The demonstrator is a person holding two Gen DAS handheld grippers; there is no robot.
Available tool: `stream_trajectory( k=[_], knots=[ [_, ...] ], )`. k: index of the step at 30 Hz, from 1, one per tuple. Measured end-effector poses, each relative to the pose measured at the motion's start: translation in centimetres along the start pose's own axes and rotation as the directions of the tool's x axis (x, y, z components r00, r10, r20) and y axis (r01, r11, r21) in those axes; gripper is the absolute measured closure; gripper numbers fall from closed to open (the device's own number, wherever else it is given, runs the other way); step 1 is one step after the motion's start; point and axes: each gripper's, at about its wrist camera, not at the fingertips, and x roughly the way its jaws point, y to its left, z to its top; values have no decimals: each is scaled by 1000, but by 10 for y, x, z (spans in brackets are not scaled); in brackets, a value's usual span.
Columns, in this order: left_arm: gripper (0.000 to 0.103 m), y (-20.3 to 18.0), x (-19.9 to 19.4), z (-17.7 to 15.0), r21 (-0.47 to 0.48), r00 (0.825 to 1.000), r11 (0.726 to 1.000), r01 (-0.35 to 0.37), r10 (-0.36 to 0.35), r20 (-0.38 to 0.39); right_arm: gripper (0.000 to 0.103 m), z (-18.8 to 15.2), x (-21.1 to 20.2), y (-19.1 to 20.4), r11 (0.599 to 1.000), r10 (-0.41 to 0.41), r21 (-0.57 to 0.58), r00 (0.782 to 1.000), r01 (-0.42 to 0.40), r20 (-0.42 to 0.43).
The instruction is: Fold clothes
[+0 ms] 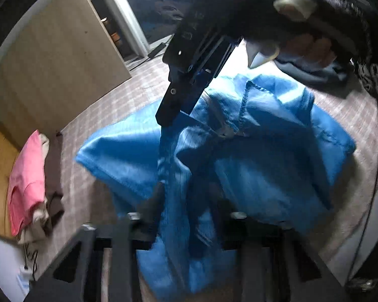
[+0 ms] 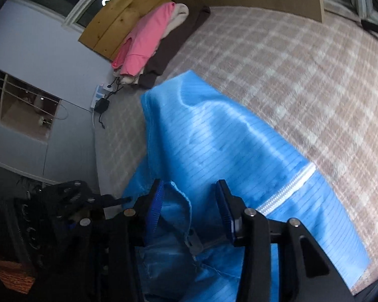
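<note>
A shiny blue zip-up garment (image 1: 264, 138) lies crumpled on a bed with a pink checked cover (image 1: 108, 115). In the left wrist view, my left gripper (image 1: 184, 201) at the bottom edge is shut on a bunched strip of it. From above, my right gripper (image 1: 171, 118) reaches down with its tip at the cloth near the collar, carried by a hand (image 1: 312, 47). In the right wrist view the blue garment (image 2: 226, 138) shows its white zipper (image 2: 287, 186). My right gripper (image 2: 190, 203) stands open with a loose fold between its blue pads (image 2: 155, 201). At the left, my left gripper (image 2: 118, 198) touches the cloth's edge.
A stack of folded clothes, pink on top (image 2: 146, 40), with cream and dark brown pieces below, sits by the wooden headboard (image 2: 118, 17). A dark grey garment (image 1: 315, 73) lies beyond the blue one. A power strip with cables (image 2: 100, 98) lies at the bed's edge. Checked cover (image 2: 289, 63) spreads to the right.
</note>
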Motion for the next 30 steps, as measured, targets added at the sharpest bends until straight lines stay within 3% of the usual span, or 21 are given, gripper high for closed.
stream_trajectory(
  k=[1,2,6,9,10,14,18,20,23,26,28,30],
  knots=[
    [103,1,5,0,2,1000,1000,13,-13,-4,85,0,2,-2,1000,-4,9,1000,4,-5],
    [103,3,7,-2,5,1000,1000,19,-19,-6,100,1,4,-3,1000,-7,19,1000,7,-10],
    [103,12,1,-11,0,999,999,40,-40,-9,101,2,11,-10,998,-21,56,999,23,-32],
    [97,19,-2,-16,-23,998,998,52,-53,-46,99,2,9,-12,997,-25,78,999,26,-22],
    [94,22,-7,-17,-31,998,998,47,-48,-48,99,0,-2,-8,997,-29,73,1000,28,10],
    [60,48,-36,-23,-105,1000,994,17,-19,-11,93,-18,-50,13,998,-58,33,991,54,122],
    [62,76,-43,-41,-217,996,976,34,-51,-73,74,-70,-74,39,992,-123,16,985,122,125],
    [61,72,-39,-47,-189,993,981,43,-63,-98,64,-100,-75,50,985,-166,60,980,160,110],
    [59,59,-29,-49,-116,988,992,55,-70,-134,63,-133,-67,62,964,-217,178,972,198,95],
    [59,53,-14,-42,-93,984,989,117,-129,-125,63,-156,-51,74,930,-257,290,963,225,78],
    [59,46,-5,-41,-23,986,993,116,-118,-120,63,-164,-36,77,901,-302,343,952,266,55],
    [72,42,5,-43,38,983,991,128,-121,-140,63,-168,-26,81,877,-351,361,936,317,30]
  ],
)
